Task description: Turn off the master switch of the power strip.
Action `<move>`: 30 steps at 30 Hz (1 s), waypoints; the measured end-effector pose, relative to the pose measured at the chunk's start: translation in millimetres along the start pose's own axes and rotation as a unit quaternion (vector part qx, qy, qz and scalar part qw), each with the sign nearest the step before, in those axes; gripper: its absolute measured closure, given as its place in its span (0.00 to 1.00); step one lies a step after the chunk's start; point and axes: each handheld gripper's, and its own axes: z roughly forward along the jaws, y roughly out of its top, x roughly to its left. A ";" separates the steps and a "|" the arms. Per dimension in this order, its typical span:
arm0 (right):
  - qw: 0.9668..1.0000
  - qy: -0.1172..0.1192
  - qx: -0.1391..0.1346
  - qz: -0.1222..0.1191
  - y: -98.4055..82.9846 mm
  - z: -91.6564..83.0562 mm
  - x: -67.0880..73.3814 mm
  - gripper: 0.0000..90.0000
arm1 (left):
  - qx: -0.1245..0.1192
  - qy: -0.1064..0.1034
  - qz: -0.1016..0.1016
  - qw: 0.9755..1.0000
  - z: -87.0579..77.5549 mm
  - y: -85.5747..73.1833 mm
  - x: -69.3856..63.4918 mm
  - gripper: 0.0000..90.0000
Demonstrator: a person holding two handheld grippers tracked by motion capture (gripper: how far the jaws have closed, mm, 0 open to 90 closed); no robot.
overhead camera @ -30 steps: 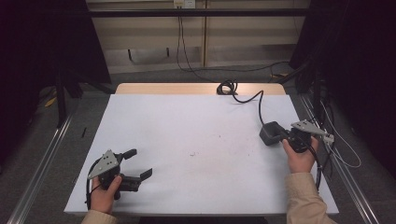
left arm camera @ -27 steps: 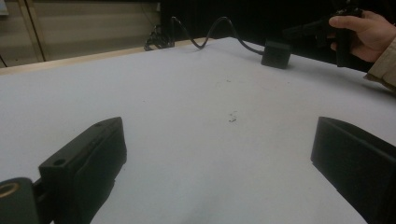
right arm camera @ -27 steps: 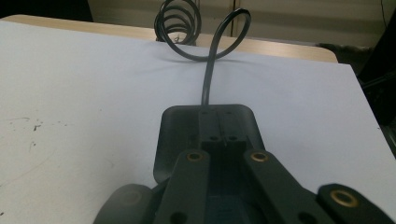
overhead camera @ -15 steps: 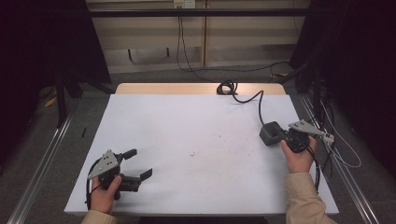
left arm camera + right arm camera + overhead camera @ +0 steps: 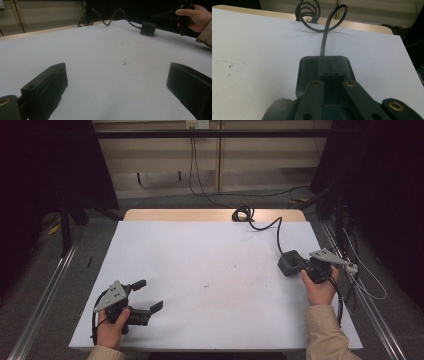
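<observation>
A black adapter box [image 5: 288, 264] lies on the white table [image 5: 210, 245] at the right, and its cable [image 5: 267, 226] runs to a coil [image 5: 243, 213] at the far edge. My right gripper [image 5: 301, 265] is held level by a hand, its jaws pressed together. In the right gripper view the shut jaws [image 5: 329, 66] lie over the top of the box [image 5: 308, 72]. My left gripper [image 5: 150, 295] rests at the front left, open, with nothing between its jaws [image 5: 117, 85]. The left gripper view has the box [image 5: 148, 28] far off.
A bare wooden strip [image 5: 175, 214] borders the table's far edge. Metal rails [image 5: 45, 290] run along the floor on both sides. More cables [image 5: 367, 285] trail off the right edge. Faint dark marks [image 5: 206, 284] dot the table's middle.
</observation>
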 end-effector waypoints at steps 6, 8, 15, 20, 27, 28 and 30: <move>1.000 0.001 0.001 -0.001 0.0 0.0 -0.3 1.00 | 0.003 0.000 0.002 1.000 -0.2 -0.2 0.2 0.03; 1.000 0.002 0.001 -0.002 -0.1 0.0 -0.3 1.00 | 0.003 0.000 0.001 1.000 -0.1 -0.3 0.1 0.03; 1.000 -0.002 0.004 -0.004 0.5 -0.2 1.0 1.00 | 0.002 0.001 0.003 1.000 -0.5 0.0 -0.5 0.03; 1.000 -0.002 0.003 -0.003 0.3 -0.2 0.9 1.00 | 0.002 0.001 0.002 1.000 -0.9 -0.1 -0.4 0.03; 1.000 -0.005 0.004 -0.005 0.4 -0.2 1.7 1.00 | 0.003 0.001 0.004 1.000 -0.9 0.0 -0.4 0.03; 1.000 -0.004 0.003 -0.004 0.1 -0.2 1.5 1.00 | 0.003 0.001 0.004 1.000 -0.9 -0.1 -0.5 0.03; 1.000 -0.004 0.002 -0.003 0.0 -0.2 1.3 1.00 | 0.004 0.001 0.005 1.000 -0.8 -0.1 -0.5 0.03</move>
